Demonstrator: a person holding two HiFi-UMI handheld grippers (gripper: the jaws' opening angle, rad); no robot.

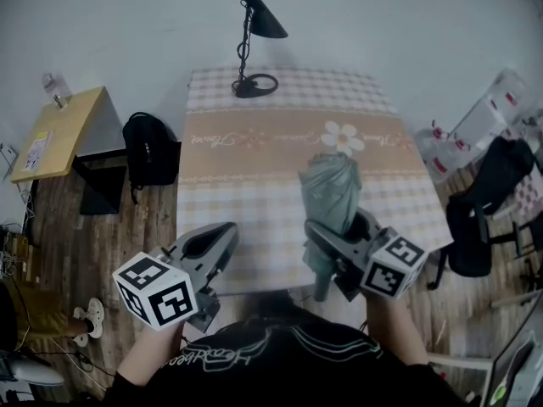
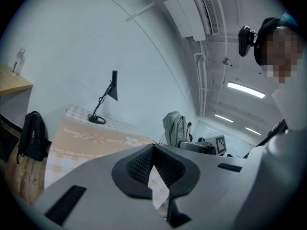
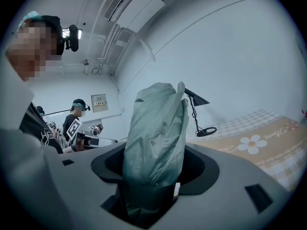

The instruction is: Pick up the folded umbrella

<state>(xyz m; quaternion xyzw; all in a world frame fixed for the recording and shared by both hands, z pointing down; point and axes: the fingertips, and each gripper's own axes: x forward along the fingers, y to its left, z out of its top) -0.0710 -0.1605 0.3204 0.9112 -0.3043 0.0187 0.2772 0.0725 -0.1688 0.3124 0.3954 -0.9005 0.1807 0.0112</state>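
Note:
My right gripper (image 1: pixel 338 237) is shut on the folded grey-green umbrella (image 1: pixel 333 186) and holds it above the near right part of the checked table (image 1: pixel 254 172). In the right gripper view the umbrella (image 3: pixel 156 133) stands up out of the jaws of the right gripper (image 3: pixel 153 178) and fills the gap between them. The left gripper (image 1: pixel 214 242) hovers over the table's near left edge, its jaws closed together and nothing in them. The left gripper view shows the left gripper (image 2: pixel 153 150) with its tips touching, and the umbrella (image 2: pixel 175 127) off to the right.
A black desk lamp (image 1: pixel 254 36) stands at the table's far edge. A black backpack (image 1: pixel 151 149) and a wooden side desk (image 1: pixel 64 130) with a bottle (image 1: pixel 53 85) are on the left. A black chair (image 1: pixel 479 219) stands to the right.

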